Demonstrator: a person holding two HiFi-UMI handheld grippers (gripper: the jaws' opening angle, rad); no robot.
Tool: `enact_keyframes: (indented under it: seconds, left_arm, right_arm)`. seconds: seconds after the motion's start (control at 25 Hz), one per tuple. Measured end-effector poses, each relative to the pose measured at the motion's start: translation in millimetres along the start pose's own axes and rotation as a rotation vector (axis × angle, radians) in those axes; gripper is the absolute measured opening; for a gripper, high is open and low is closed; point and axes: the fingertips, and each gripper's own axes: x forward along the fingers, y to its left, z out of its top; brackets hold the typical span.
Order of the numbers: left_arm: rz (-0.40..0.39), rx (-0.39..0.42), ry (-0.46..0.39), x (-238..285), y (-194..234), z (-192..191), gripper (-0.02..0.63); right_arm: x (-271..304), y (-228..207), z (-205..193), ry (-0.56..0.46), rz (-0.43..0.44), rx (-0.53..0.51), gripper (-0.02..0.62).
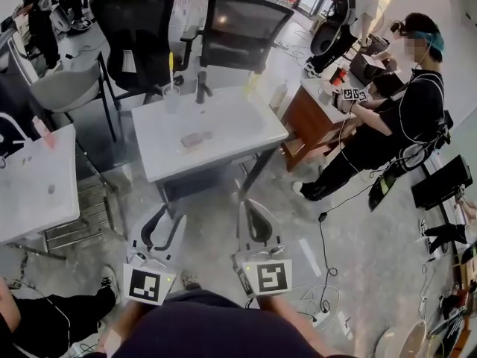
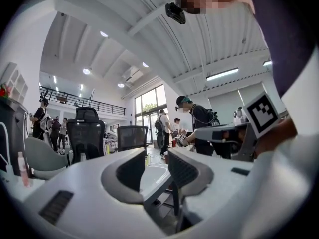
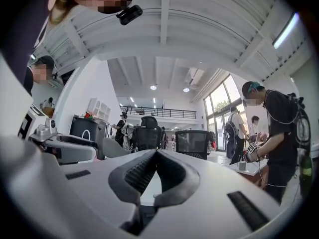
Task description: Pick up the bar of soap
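The soap (image 1: 195, 139) lies flat near the middle of the white worktop (image 1: 242, 125), untouched and with nothing resting on it, so the pick-up has not yet begun; the whole job looks to be ahead: the reach, the grip and the lift. Both tools are held low and close to the person, well apart from the soap, short of the worktop's near edge. The left tongs (image 2: 157, 164) stand spread, with only open air and the far worktop showing between them. The right tongs (image 3: 156, 153) are pressed together at the tips and pinch nothing. Behind the soap, near the far edge, stands a clear cup (image 1: 171, 99) with a thin yellow-handled stick upright in it; what the stick is cannot be made out. Just beside the cup is a dark upright item (image 1: 201, 88), and toward the far right corner a pale bottle (image 1: 279, 95); what either holds cannot be told.
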Motion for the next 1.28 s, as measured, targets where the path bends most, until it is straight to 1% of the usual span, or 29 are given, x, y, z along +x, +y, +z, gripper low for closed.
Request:
enact_keyframes:
  seconds: [0.2,0.36,0.52,0.68,0.84,1.0,1.16,1.28]
  left_arm:
    - [-0.017,0.002,0.023,21,21,-13,0.124]
    - [-0.041,-0.015,0.029,36,27,-20,0.124]
    - [-0.046,-0.039,0.000,46,32,-18,0.124]
    - [-0.010,-0.061,-0.034,51,49,-14,0.124]
    - [0.025,-0.065,-0.050,59,62,-14,0.124]
    - [0.068,-0.074,-0.061,79,75,-18,0.124]
    - [0.112,-0.055,-0.073,112,91,-21,0.124]
    - [0.154,-0.038,-0.061,146,108,-26,0.124]
  right_arm:
    - [27,-3,-12,0.020,-0.010,0.005,0.017]
    - [37,-9,-23,0.036,-0.039,0.012,0.017]
    - [42,-12,-29,0.067,-0.047,0.004,0.017]
    - [56,-8,-25,0.064,-0.046,-0.007,0.017]
    - [72,-4,-28,0.052,-0.010,-0.016,0.017]
    - [98,-11,-38,0.038,0.027,-0.014,0.017]
    - [141,-25,-50,0.031,0.087,-0.006,0.017]
    - [185,-37,-60,0.024,0.139,-0.004,0.017]
